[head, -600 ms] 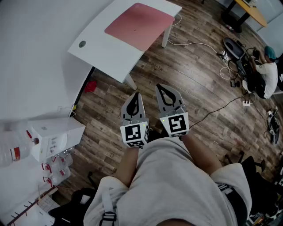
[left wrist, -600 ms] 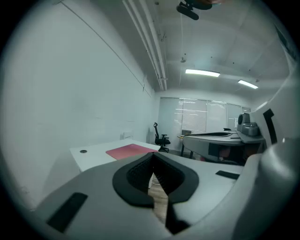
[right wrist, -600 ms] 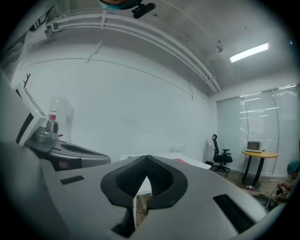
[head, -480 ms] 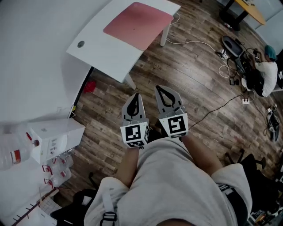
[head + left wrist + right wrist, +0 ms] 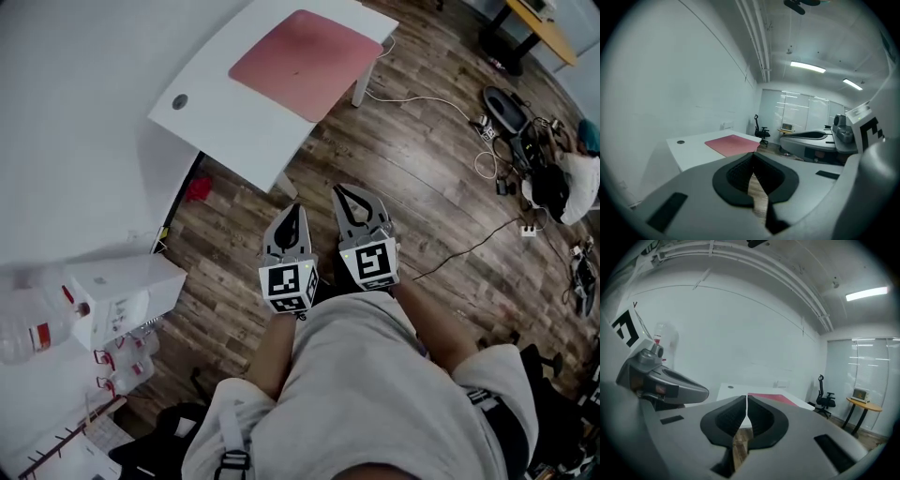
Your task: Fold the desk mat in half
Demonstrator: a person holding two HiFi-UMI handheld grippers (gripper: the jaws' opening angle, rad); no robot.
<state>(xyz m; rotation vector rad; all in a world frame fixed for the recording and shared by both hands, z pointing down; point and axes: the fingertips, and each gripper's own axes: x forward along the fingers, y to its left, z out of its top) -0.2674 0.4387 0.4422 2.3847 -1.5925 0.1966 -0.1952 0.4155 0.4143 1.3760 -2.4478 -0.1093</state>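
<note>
Head view is shifting only slightly from a moment ago: the pink desk mat (image 5: 307,58) is still lying flat on the white tabletop (image 5: 225,117), well apart from both grippers, so folding is not yet starting. The left gripper (image 5: 292,210) is keeping its fingers (image 5: 733,176) closed on nothing; the right gripper (image 5: 349,193) is likewise holding its fingers together, empty.

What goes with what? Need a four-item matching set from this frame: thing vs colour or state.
Things:
1. desk mat
2. left tool
3. desk
4. bottle

Colour or state:
A. shut, nothing in it
B. white
C. pink, lying flat and unfolded
D. clear with a red label

Pairs: 1-C, 2-A, 3-B, 4-D
</note>
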